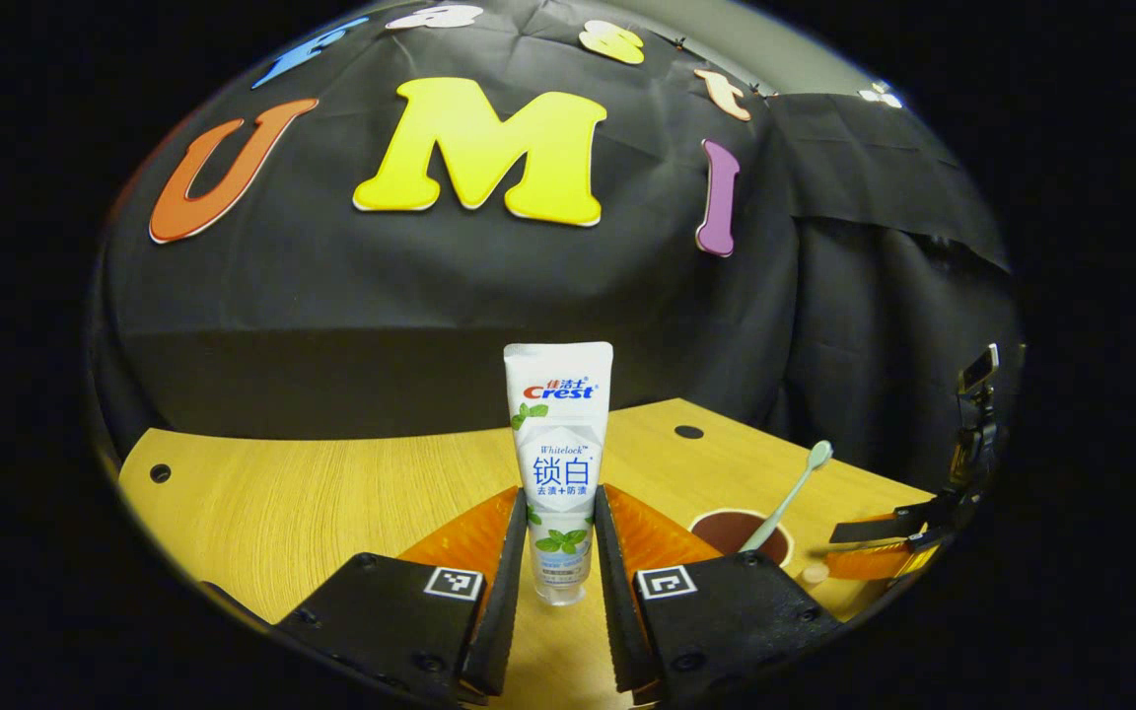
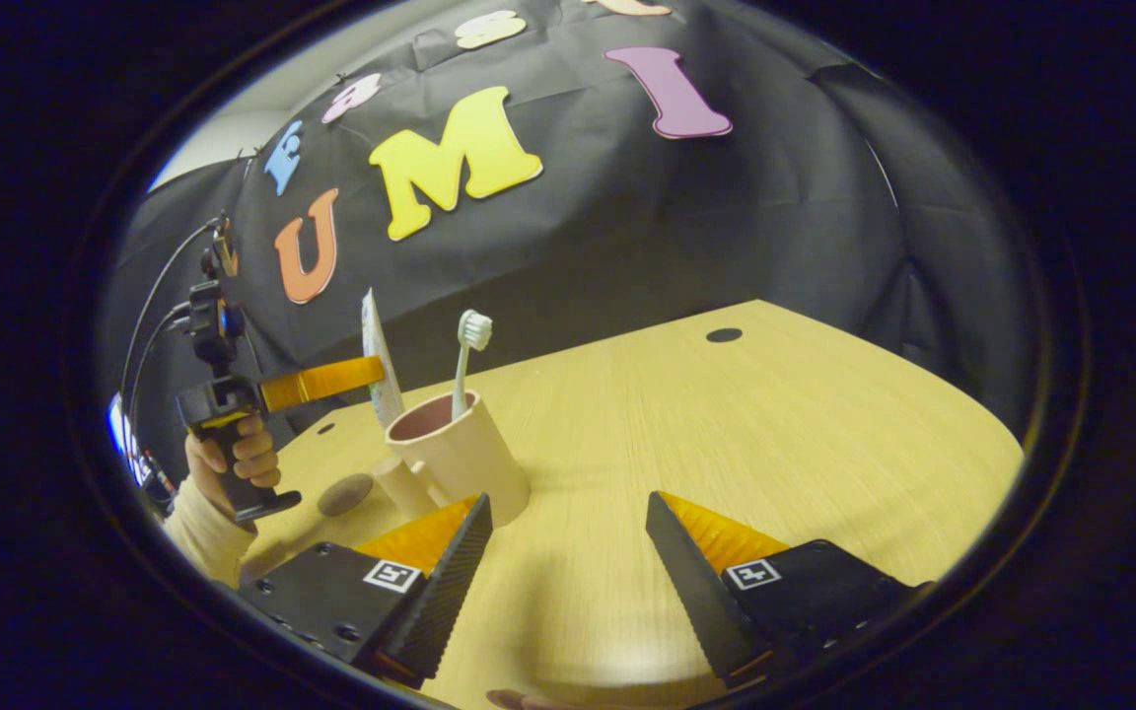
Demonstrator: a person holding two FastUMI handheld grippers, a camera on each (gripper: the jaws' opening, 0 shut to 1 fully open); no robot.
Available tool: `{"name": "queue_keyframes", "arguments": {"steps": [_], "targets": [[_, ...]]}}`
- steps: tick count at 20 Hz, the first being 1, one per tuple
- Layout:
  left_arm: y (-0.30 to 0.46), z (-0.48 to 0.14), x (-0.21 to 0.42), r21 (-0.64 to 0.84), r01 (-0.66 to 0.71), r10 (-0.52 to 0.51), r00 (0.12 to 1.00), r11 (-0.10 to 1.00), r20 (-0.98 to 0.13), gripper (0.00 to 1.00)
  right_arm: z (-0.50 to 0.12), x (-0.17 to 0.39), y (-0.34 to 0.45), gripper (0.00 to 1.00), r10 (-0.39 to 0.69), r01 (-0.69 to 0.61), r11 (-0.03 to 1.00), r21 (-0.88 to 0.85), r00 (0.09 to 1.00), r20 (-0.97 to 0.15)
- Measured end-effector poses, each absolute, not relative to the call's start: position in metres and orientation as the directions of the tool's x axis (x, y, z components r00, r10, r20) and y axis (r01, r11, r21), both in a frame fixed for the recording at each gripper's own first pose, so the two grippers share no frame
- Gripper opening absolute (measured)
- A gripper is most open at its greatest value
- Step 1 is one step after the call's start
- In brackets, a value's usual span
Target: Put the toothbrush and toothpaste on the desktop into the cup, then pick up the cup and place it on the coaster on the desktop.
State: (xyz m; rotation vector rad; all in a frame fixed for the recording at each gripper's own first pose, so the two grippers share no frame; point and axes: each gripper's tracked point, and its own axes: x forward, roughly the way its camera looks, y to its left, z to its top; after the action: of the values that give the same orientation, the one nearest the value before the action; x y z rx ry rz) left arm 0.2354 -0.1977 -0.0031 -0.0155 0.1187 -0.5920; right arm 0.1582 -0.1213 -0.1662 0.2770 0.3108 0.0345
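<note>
Here, the toothpaste [image 1: 559, 463] is being held upright by the left gripper [image 1: 559, 552], both fingers being pressed against the lower part of the tube, with its cap end pointing down just above the desktop [image 1: 331, 493]. In the right gripper view, the same left gripper [image 2: 331, 380] is being seen from the side, gripped by a hand [image 2: 233, 459] with a pale sleeve, and the tube [image 2: 381, 365] is being carried close beside the cup [image 2: 460, 454], slightly above its rim. The right gripper [image 2: 568, 552] is being kept wide open with nothing between its fingers, low over the wooden desktop [image 2: 726, 444] and just in front of the cup. The toothbrush [image 2: 467, 360] is already standing in the cup, bristles up, leaning against the rim. In the left gripper view, the cup [image 1: 741, 532] with the toothbrush [image 1: 795, 488] is being shown to the right of the held tube. A round brown coaster [image 2: 345, 493] is lying on the desktop just left of the cup's handle.
</note>
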Motion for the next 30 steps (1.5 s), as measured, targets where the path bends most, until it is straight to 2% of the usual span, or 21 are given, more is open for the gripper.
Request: {"name": "queue_keyframes", "arguments": {"steps": [1,4,6,7,10,11,12,14,15,16,17,19,21,22,25,27,30], "targets": [[-0.210,0.009,0.225,-0.052,0.576,-0.578,0.811,0.816,-0.085,0.42,-0.163,0.158,-0.122,0.96,0.075,0.006,0.961,0.276,0.956,-0.284],[-0.240,0.031,0.206,-0.053,0.623,-0.625,0.780,0.781,-0.028,0.43,-0.164,0.156,-0.124,0.96,0.076,0.011,0.955,0.296,0.957,-0.280],[-0.257,0.036,0.199,-0.056,0.643,-0.644,0.765,0.764,-0.020,0.43,-0.163,0.156,-0.127,0.93,0.074,0.016,0.949,0.313,0.959,-0.274],[-0.261,0.036,0.199,-0.059,0.646,-0.648,0.761,0.761,-0.019,0.43,-0.165,0.155,-0.128,0.96,0.070,0.021,0.950,0.313,0.959,-0.275],[-0.269,0.028,0.192,-0.041,0.662,-0.663,0.747,0.748,-0.042,0.43,-0.165,0.155,-0.127,0.96,0.059,0.024,0.957,0.289,0.960,-0.275],[-0.270,0.024,0.191,-0.035,0.662,-0.663,0.747,0.749,-0.048,0.43,-0.165,0.156,-0.127,0.93,0.053,0.025,0.961,0.277,0.961,-0.273],[-0.272,0.020,0.188,-0.028,0.668,-0.668,0.742,0.744,-0.056,0.45,-0.165,0.156,-0.128,0.96,0.042,0.032,0.965,0.260,0.962,-0.271],[-0.272,0.030,0.182,-0.020,0.674,-0.675,0.737,0.738,-0.030,0.46,-0.162,0.153,-0.126,0.96,0.032,0.036,0.968,0.247,0.963,-0.267],[-0.267,0.036,0.180,-0.013,0.665,-0.666,0.746,0.746,-0.012,0.47,-0.157,0.151,-0.126,0.93,0.024,0.040,0.971,0.236,0.965,-0.261],[-0.265,0.040,0.176,-0.014,0.661,-0.661,0.751,0.751,-0.005,0.58,-0.150,0.149,-0.125,0.96,0.018,0.039,0.976,0.216,0.967,-0.256],[-0.262,0.042,0.171,-0.015,0.658,-0.658,0.753,0.753,0.001,0.62,-0.142,0.146,-0.119,0.96,0.026,0.025,0.980,0.196,0.967,-0.253],[-0.248,0.044,0.166,-0.002,0.625,-0.625,0.781,0.781,0.011,0.80,-0.125,0.144,-0.112,0.96,0.033,0.010,0.986,0.164,0.966,-0.258],[-0.229,0.041,0.159,0.007,0.583,-0.583,0.813,0.813,0.015,0.90,-0.113,0.144,-0.100,0.93,0.052,-0.007,0.988,0.151,0.953,-0.299],[-0.221,0.041,0.152,0.007,0.575,-0.575,0.818,0.818,0.021,0.92,-0.104,0.148,-0.083,0.94,0.094,-0.048,0.988,0.147,0.942,-0.322],[-0.186,0.039,0.134,0.025,0.512,-0.513,0.857,0.858,0.052,0.93,-0.105,0.164,-0.066,0.95,0.108,-0.080,0.993,0.086,0.906,-0.408],[-0.156,0.030,0.117,0.030,0.433,-0.433,0.897,0.901,0.091,0.93,-0.124,0.178,-0.037,0.96,0.139,-0.106,0.990,0.092,0.839,-0.526],[-0.120,0.012,0.099,0.090,0.330,-0.339,0.934,0.940,0.113,0.93,-0.141,0.196,-0.033,0.93,0.073,-0.040,0.997,0.066,0.761,-0.645]]}}
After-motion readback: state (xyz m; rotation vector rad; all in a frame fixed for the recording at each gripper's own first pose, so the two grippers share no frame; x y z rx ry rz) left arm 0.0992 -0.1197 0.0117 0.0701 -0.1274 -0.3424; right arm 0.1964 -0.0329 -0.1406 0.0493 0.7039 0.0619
